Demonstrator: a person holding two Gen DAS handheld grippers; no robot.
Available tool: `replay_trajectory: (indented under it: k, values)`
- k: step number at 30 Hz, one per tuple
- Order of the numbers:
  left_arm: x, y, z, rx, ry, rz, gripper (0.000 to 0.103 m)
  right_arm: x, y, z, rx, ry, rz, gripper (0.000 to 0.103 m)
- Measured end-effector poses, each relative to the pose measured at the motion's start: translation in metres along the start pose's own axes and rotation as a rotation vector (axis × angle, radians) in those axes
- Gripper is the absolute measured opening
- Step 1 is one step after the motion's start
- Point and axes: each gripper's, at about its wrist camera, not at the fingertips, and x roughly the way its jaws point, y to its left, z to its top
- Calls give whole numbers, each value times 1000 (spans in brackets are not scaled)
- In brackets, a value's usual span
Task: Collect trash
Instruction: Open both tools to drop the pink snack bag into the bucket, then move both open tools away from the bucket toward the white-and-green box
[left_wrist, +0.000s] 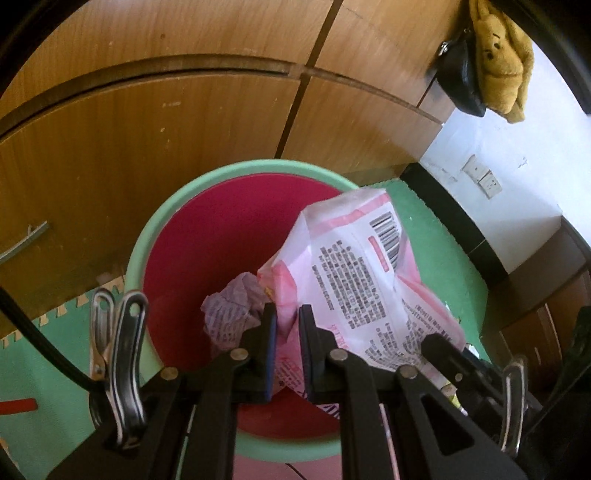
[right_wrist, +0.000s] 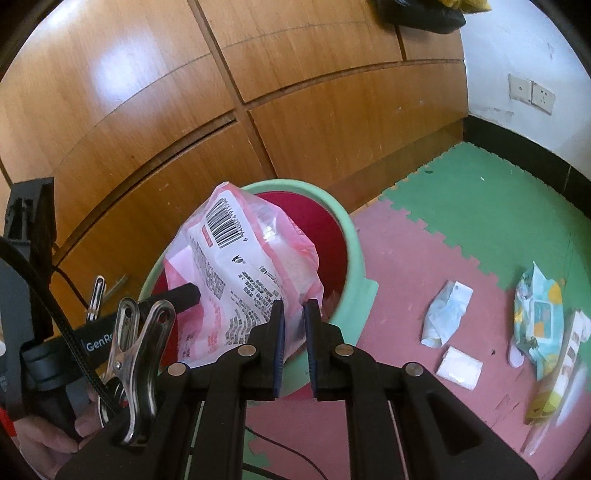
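A: Clamping down hard, the left gripper (left_wrist: 287, 314) has its jaws clenched on a pinch of the pink wrapper (left_wrist: 362, 266), with the pads pressed into the film at the lower edge.

B: And the right gripper (right_wrist: 293, 310)? In its own view the jaws are nearly together and the wrapper's thin edge runs between them. I read that as grasping the same wrapper, though lightly.

A: Agreed, two grips on one floppy bag. My guess is it's held at both ends so it won't fold or slip on the way in.

B: Look where it hangs: right over the bin (left_wrist: 155, 225), the green rim circling a red inside. In the left view the wrapper leans toward 2 o'clock, across the rim.

A: There's already a crumpled paper (left_wrist: 231, 310) down in the bin, at about 9 o'clock from the left jaws.

B: So the wrapper is above the opening, not yet dropped. Letting go with both looks like the next call.

A: More work out at 3 o'clock in the right view: a white scrap (right_wrist: 445, 315), a folded tissue (right_wrist: 460, 367) and a blue-green packet (right_wrist: 541, 319) lie on the foam mat (right_wrist: 480, 206).

B: The bin sits tight against the wooden cabinet (right_wrist: 147, 110), so the approach comes from the mat side.
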Motion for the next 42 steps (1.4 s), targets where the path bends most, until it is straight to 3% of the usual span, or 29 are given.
replay_trajectory:
  k: [5,9,15,21,29,42]
  values:
    - [1,-2,-1,11,6,20,14,2,-3,-5,20,7,9,14]
    - [-1,-6,-1,23,6,32,30,-1,-3,-3,35,-8,16,29]
    - [-3,-7,-1,29,14,40,33,-6,2,-3,31,-30,-12,39]
    - [-14,-6,-3,22,11,19,33,-20,3,-8,70,-43,1,40]
    - [-36,-29,-10,85,-4,-37,33,-52,-9,-22,141,-86,-1,40]
    - [-53,-82,-43,215,25,-136,34,-112,-52,-52,255,-153,-88,40]
